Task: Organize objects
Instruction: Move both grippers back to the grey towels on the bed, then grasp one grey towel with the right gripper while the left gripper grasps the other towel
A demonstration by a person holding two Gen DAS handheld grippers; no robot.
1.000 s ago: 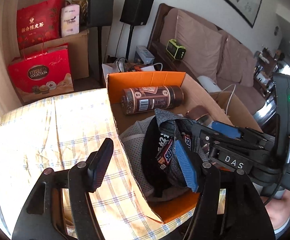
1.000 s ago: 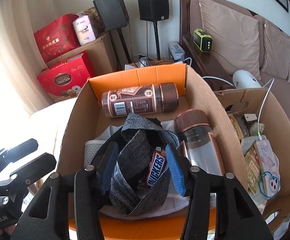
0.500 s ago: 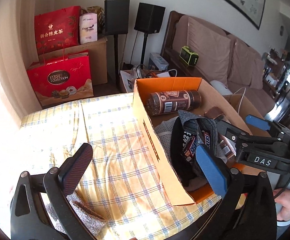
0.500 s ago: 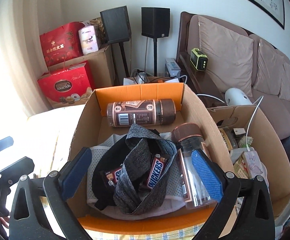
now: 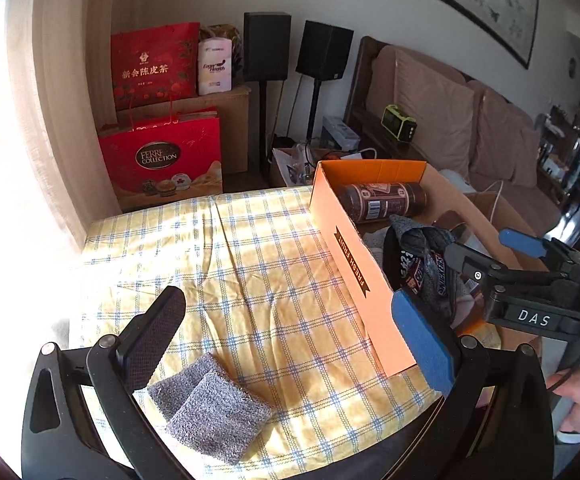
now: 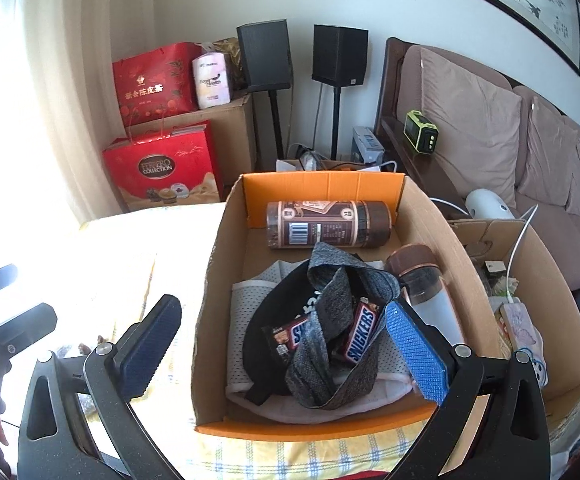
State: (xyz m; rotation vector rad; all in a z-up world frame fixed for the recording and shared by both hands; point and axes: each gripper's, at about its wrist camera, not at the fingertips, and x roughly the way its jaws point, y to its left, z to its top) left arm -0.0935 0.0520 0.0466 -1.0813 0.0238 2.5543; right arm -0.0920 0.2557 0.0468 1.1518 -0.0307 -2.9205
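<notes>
An orange cardboard box (image 6: pixel 209 280) stands on the yellow checked tablecloth (image 5: pixel 249 280). Inside lie a grey fabric pouch (image 6: pixel 330 300) with Snickers bars (image 6: pixel 360 334), a black cap (image 6: pixel 269 328), white mesh cloth (image 6: pixel 241 320), a brown canister (image 6: pixel 330 224) and a brown-lidded bottle (image 6: pixel 426 292). My right gripper (image 6: pixel 285 344) hangs open above the box's near end, pads clear of the pouch. My left gripper (image 5: pixel 290 336) is open over the tablecloth, left of the box (image 5: pixel 354 264). Two grey pads (image 5: pixel 209 404) lie under its left finger.
A second cardboard box (image 6: pixel 538 280) with small items and a white cable sits right of the orange one. Red gift bags (image 5: pixel 161 160), speakers on stands (image 5: pixel 265 52) and a sofa (image 6: pixel 490 128) are beyond the table. The table's near edge (image 5: pixel 330 464) is just below my fingers.
Both grippers opened wide and drew back from the grey pouch. The left one swung left, out of the box and over the tablecloth, bringing the grey pads into view.
</notes>
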